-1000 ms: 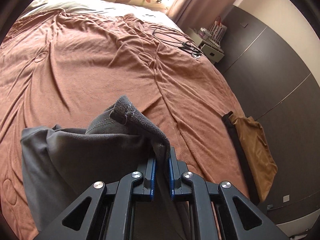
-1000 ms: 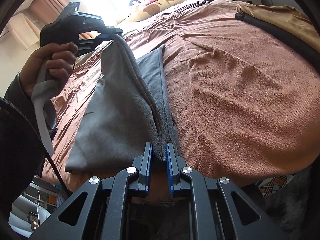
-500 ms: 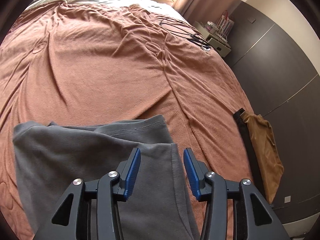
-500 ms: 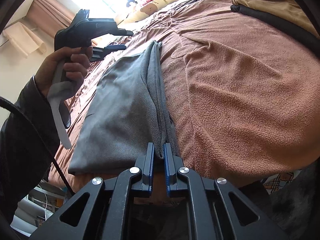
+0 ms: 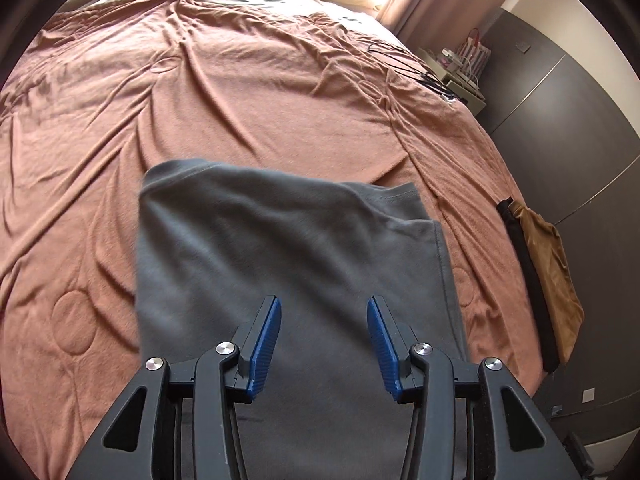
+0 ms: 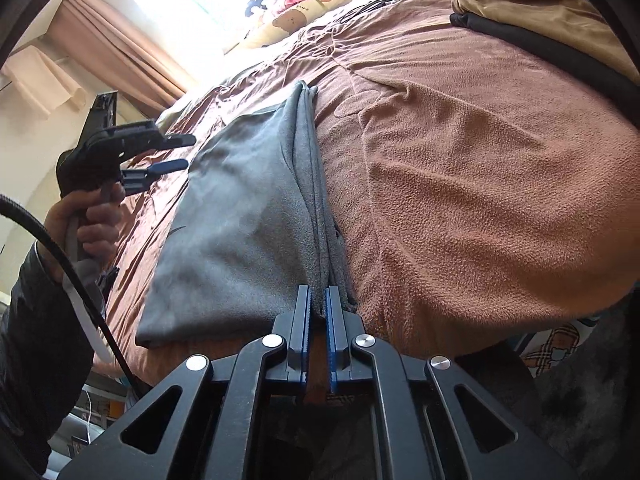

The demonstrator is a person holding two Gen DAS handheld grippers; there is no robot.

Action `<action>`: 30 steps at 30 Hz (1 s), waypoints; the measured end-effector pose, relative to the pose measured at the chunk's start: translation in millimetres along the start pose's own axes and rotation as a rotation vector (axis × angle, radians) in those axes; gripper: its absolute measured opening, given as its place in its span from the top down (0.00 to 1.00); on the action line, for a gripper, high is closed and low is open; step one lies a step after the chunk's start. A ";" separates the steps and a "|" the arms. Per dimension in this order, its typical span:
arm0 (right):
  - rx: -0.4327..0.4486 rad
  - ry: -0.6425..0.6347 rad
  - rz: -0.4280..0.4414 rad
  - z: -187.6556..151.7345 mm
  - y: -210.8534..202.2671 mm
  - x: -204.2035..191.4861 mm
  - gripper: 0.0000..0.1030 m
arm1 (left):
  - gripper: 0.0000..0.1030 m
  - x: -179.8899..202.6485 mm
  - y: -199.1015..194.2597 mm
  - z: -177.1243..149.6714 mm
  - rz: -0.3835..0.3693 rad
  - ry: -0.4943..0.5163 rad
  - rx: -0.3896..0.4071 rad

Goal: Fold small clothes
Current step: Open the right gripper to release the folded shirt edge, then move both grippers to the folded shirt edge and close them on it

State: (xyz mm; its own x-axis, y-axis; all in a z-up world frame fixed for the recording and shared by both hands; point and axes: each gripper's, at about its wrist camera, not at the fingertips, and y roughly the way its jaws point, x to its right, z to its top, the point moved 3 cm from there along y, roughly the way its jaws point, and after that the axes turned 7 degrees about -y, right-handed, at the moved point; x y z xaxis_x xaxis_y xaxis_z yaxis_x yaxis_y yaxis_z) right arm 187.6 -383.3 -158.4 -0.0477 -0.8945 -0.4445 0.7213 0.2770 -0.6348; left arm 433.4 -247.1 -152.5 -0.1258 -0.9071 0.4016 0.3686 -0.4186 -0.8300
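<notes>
The grey garment (image 5: 288, 256) lies folded flat on the brown bed (image 5: 240, 92). The left hand-held gripper (image 5: 323, 322) hangs over it, jaws apart and empty. The right hand-held gripper (image 6: 318, 308) is clamped on the garment's near folded edge.

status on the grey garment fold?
Done: the grey garment lies doubled over on the brown bedspread, layered edges stacked on one side. In hand: the right gripper is shut on that stacked edge; the left gripper is open, nothing between its fingers. Left: probably release and another fold, since it looks long. The tan garment sits at the bed's edge.
</notes>
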 end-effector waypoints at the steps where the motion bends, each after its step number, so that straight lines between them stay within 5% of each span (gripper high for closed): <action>1: -0.002 -0.021 -0.011 1.0 -1.6 -2.9 0.97 | 0.54 -7.7 -4.2 -6.0 0.007 -0.004 -0.001; 6: 0.012 -0.038 -0.001 5.7 -14.7 -9.0 0.92 | 0.53 -42.3 -26.8 -35.3 0.031 -0.028 0.012; 8: 0.029 -0.035 -0.002 7.0 -21.0 -8.2 0.80 | 0.52 -53.7 -33.3 -47.1 0.032 -0.043 0.010; 10: 0.047 -0.030 -0.013 7.5 -26.1 -6.9 0.49 | 0.52 -63.0 -38.2 -56.6 0.025 -0.060 0.004; 30: -0.006 -0.001 0.016 22.8 14.0 -9.2 0.48 | 0.48 -110.1 -65.5 -149.9 -0.049 -0.202 -0.034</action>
State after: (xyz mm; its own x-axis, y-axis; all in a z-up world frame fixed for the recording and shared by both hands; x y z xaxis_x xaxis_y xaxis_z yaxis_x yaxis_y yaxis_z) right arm 213.9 -379.2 -148.9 -0.0350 -0.8903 -0.4541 0.7176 0.2938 -0.6315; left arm 285.1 -126.4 -200.4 0.0460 -0.8598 0.5085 0.3351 -0.4663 -0.8187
